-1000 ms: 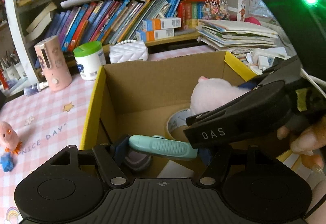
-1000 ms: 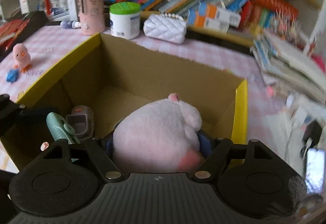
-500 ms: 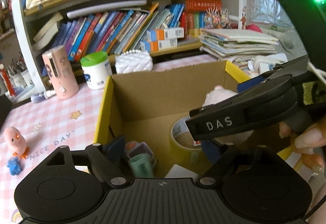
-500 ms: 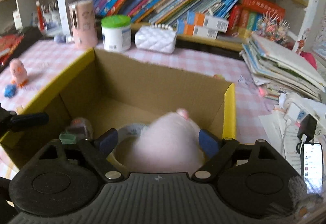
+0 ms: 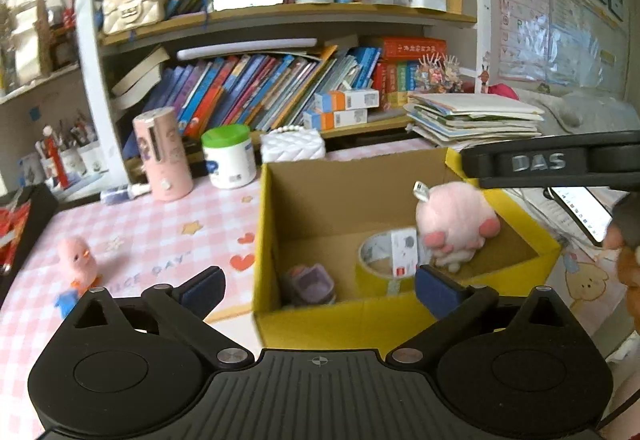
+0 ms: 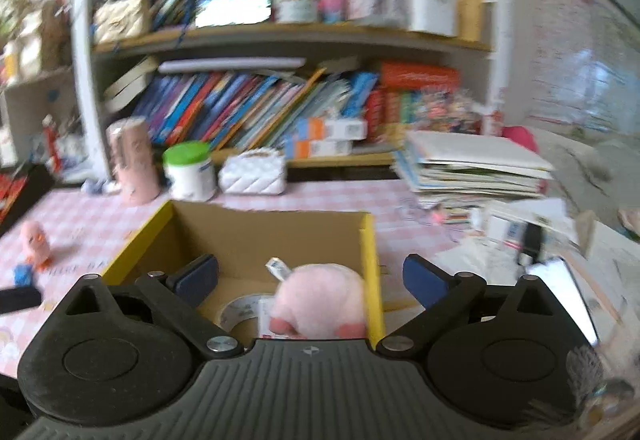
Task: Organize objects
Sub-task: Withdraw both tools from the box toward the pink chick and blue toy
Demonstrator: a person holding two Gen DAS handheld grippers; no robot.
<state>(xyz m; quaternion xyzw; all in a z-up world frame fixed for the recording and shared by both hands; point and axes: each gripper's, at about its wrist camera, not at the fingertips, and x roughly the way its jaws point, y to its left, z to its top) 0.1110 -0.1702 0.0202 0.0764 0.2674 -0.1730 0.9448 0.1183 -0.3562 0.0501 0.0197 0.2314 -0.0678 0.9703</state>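
My left tongs (image 5: 318,290) stand wide apart with nothing between them; their jaws have just been opening, and the blue pads frame the near wall of the cardboard box (image 5: 276,224) in the lower middle of the left wrist view. My right tongs (image 6: 310,278) are spread wide as well, jaws just opened, gripping nothing; the right wrist view is blurred.

Inside the box, the pink plush toy (image 5: 456,224) sits at the right side, leaning against the right wall, a small tag sticking up from its top. Just left of it and touching it lies a roll of tape (image 5: 384,260), flat on the box floor. At the near left corner of the box floor rests a small purple object (image 5: 310,282), too blurred to name.

On the pink checked tabletop (image 5: 160,232), at the left of the frame and well apart from the box, stands a small pink chick toy (image 5: 76,262). Beyond the box's far left corner stand a pink cylinder (image 5: 162,154), a white jar with a green lid (image 5: 228,156) and a white quilted purse (image 5: 292,146).
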